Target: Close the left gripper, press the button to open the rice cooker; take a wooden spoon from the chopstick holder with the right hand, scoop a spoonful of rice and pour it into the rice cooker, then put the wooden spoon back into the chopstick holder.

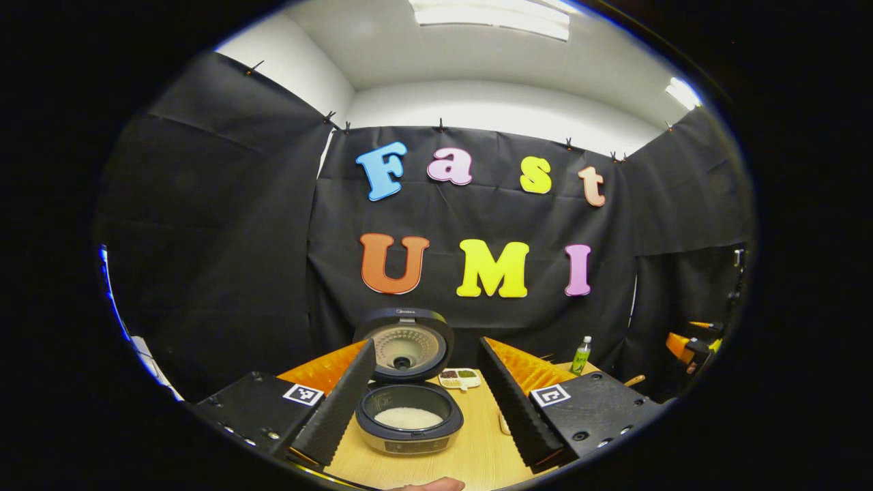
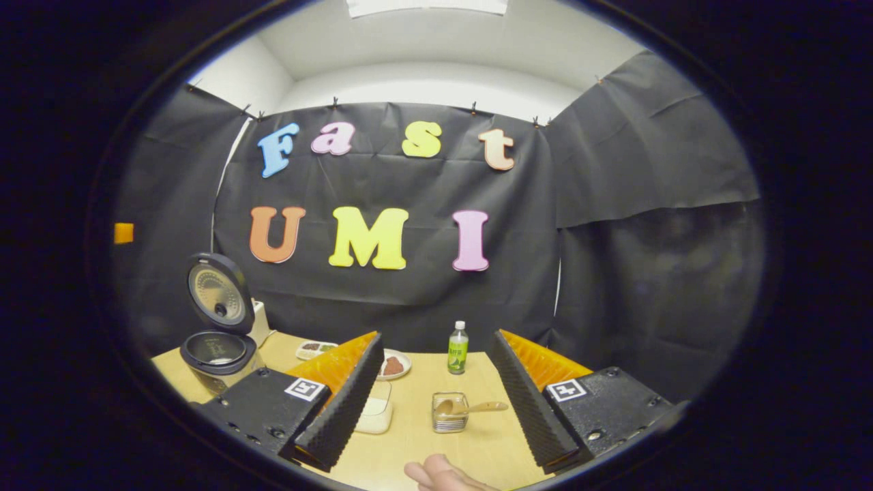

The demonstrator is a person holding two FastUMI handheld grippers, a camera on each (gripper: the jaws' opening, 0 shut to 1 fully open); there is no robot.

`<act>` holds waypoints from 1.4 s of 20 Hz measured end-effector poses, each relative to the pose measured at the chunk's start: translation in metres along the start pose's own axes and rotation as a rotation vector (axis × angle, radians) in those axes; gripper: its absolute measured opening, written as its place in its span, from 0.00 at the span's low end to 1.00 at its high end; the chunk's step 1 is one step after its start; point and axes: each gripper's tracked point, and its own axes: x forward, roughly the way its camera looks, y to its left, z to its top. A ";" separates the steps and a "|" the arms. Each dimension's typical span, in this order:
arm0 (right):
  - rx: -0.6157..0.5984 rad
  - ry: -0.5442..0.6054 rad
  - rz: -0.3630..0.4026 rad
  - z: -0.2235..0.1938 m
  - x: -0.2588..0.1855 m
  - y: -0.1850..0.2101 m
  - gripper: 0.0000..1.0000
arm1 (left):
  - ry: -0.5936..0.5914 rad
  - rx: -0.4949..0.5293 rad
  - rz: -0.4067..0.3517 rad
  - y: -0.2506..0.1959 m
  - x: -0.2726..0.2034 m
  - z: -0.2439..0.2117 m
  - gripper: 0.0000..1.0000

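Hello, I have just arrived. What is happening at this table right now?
A person holds two grippers, both open and empty. The dark round rice cooker stands open, lid up, white rice inside. The left gripper faces it. The right gripper faces the small clear chopstick holder, where the wooden spoon lies. The scooping looks finished.

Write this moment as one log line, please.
rice cooker: lid open, rice inside | wooden spoon: in chopstick holder | both grippers: open
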 end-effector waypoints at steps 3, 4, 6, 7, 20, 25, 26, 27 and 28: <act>-0.025 0.012 0.049 -0.011 0.002 0.000 1.00 | 0.006 0.007 -0.004 0.010 0.033 0.010 0.94; -0.031 0.016 0.053 -0.012 0.003 -0.004 1.00 | 0.024 -0.012 0.003 0.014 0.044 0.009 0.94; -0.021 0.005 0.038 -0.012 0.006 -0.018 1.00 | 0.035 -0.037 -0.003 0.019 0.070 0.013 0.94; -0.013 0.010 0.031 -0.016 0.006 -0.023 1.00 | 0.035 -0.039 -0.006 0.023 0.084 0.016 0.94; 0.034 -0.045 0.068 -0.008 -0.003 -0.032 1.00 | 0.031 -0.176 0.146 0.083 0.268 0.023 0.94; 0.093 -0.047 0.064 -0.016 0.005 -0.034 1.00 | -0.017 -0.044 0.210 0.095 0.291 0.031 0.94; 0.099 -0.053 0.056 -0.016 0.005 -0.035 1.00 | -0.014 -0.039 0.218 0.097 0.294 0.028 0.94; 0.104 -0.059 0.051 -0.016 0.004 -0.035 1.00 | -0.007 -0.043 0.221 0.096 0.297 0.026 0.94; 0.111 -0.061 0.050 -0.016 0.004 -0.034 1.00 | -0.003 -0.038 0.218 0.094 0.301 0.022 0.94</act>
